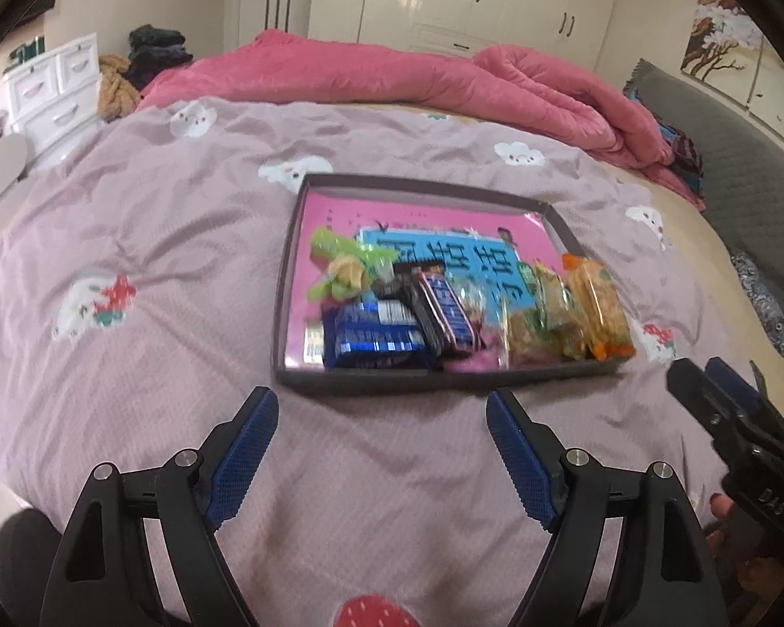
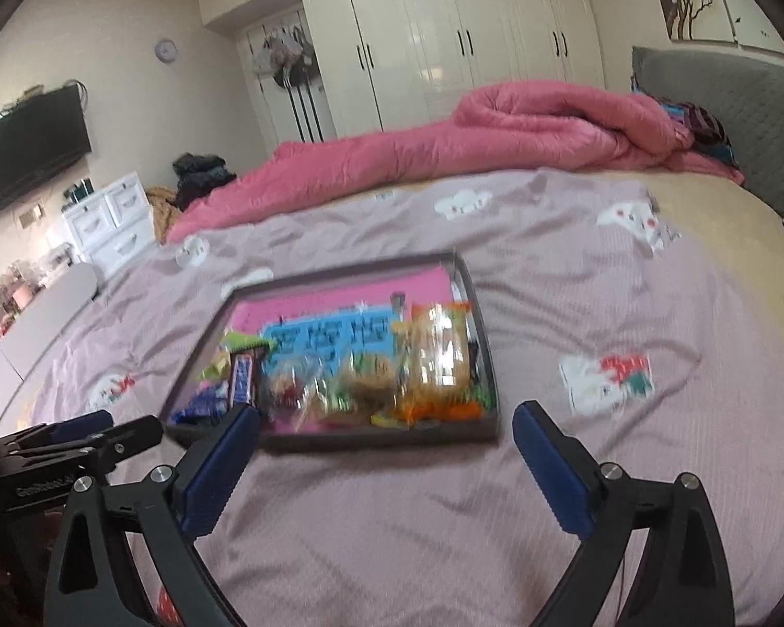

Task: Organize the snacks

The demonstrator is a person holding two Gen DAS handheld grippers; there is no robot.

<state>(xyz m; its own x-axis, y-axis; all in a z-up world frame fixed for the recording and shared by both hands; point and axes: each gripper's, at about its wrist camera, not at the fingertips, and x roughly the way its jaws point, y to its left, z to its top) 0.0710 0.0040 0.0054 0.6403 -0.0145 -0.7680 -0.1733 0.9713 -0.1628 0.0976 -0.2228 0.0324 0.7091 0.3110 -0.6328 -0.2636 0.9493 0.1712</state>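
Left gripper (image 1: 381,407): fingers wide apart, nothing between them, held over the bedsheet (image 1: 130,240) just short of the tray's near edge. Right gripper (image 2: 387,420): fingers also spread wide and empty, hanging above the sheet at the tray's near right corner.

Tray (image 1: 287,282): shallow, dark-rimmed, pink and blue printed bottom, flat on the lilac cloud-print sheet, mid-bed. Snacks sit along its near side: blue packets (image 1: 373,337) at left, a dark blue bar (image 1: 444,313) leaning beside them, a green-wrapped sweet (image 1: 339,269) behind, clear cracker packs (image 1: 543,313) and an orange-ended pack (image 1: 598,308) at right. Both views are blurred; labels are unreadable.

Beyond the tray: rumpled pink quilt (image 1: 392,78) across the bed; white wardrobe (image 2: 470,36) at the far wall.
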